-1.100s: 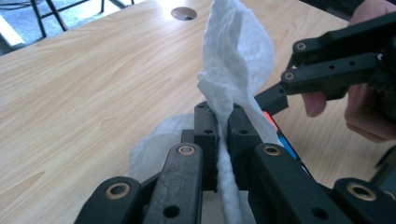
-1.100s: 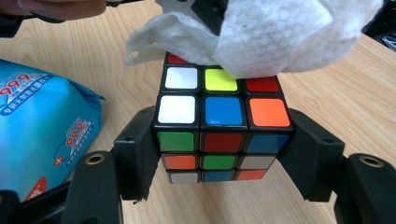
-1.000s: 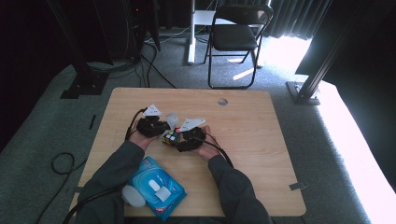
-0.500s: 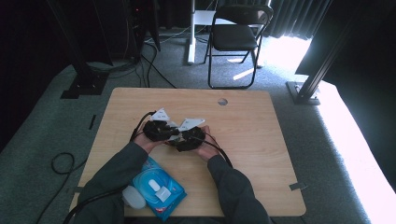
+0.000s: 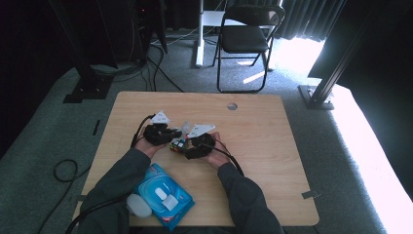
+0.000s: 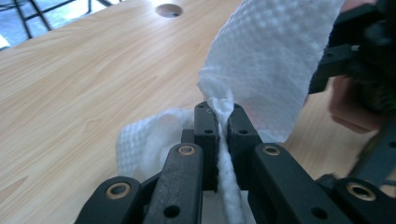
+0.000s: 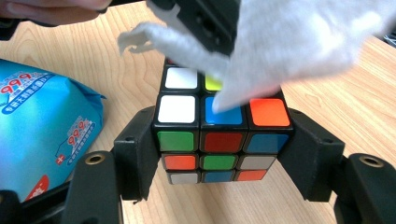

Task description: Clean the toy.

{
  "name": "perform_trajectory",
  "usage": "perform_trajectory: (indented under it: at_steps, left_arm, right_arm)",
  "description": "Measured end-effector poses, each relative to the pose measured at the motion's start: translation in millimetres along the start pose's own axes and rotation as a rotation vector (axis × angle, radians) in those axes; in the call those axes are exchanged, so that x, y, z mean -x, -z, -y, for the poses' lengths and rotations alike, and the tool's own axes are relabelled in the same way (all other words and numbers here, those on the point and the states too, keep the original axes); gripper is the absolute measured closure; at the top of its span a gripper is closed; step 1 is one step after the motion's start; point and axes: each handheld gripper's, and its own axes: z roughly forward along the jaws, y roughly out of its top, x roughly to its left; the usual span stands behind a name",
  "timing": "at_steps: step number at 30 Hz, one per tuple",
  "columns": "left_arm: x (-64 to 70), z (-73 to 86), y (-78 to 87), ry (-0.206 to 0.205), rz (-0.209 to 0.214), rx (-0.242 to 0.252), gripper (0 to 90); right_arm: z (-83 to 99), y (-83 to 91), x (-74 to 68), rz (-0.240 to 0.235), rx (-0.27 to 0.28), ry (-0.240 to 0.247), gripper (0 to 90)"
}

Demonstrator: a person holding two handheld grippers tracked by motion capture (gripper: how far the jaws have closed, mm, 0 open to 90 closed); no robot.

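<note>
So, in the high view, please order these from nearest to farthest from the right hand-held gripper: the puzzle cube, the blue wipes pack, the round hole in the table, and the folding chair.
1. Puzzle cube: between the jaws of the right hand-held gripper.
2. Blue wipes pack: at the table's near edge, left.
3. Round hole: toward the far edge.
4. Folding chair: on the floor beyond the table.

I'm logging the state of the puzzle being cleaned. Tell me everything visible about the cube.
The cube is a three-by-three puzzle with black plastic edges and glossy stickers in white, blue, orange, green, red and yellow, scrambled. It sits upright, clamped on two opposite sides by the right gripper. A white wipe, pinched in the left gripper, lies on its top face. In the high view it is near the table middle.
</note>
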Motion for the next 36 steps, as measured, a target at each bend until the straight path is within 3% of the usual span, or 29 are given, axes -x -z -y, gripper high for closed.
perform_trajectory:
  at_steps: [5, 10, 14, 28, 36]
  left_arm:
    - [-8.1, 3.7, 4.6, 0.043, -0.022, 0.015, 85.7]
    - [-11.8, 5.2, 6.7, 0.058, -0.044, 0.009, 85.6]
    - [-13.6, 8.1, 5.0, 0.079, -0.017, 0.005, 85.7]
    - [-13.7, 13.3, -0.5, 0.074, 0.008, -0.046, 85.7]
    - [-11.8, 19.7, -5.1, 0.072, 0.034, -0.068, 85.8]
  right_arm:
    - [0.8, 2.8, 0.7, -0.005, 0.004, 0.0, 34.4]
    - [0.5, 6.4, 2.5, -0.009, 0.028, -0.016, 34.4]
    - [-0.4, 9.4, 4.1, -0.012, 0.036, -0.014, 34.4]
    - [3.4, 13.1, 7.3, -0.005, 0.044, -0.027, 34.4]
    - [3.3, 21.4, 15.0, 0.002, 0.083, -0.068, 34.4]
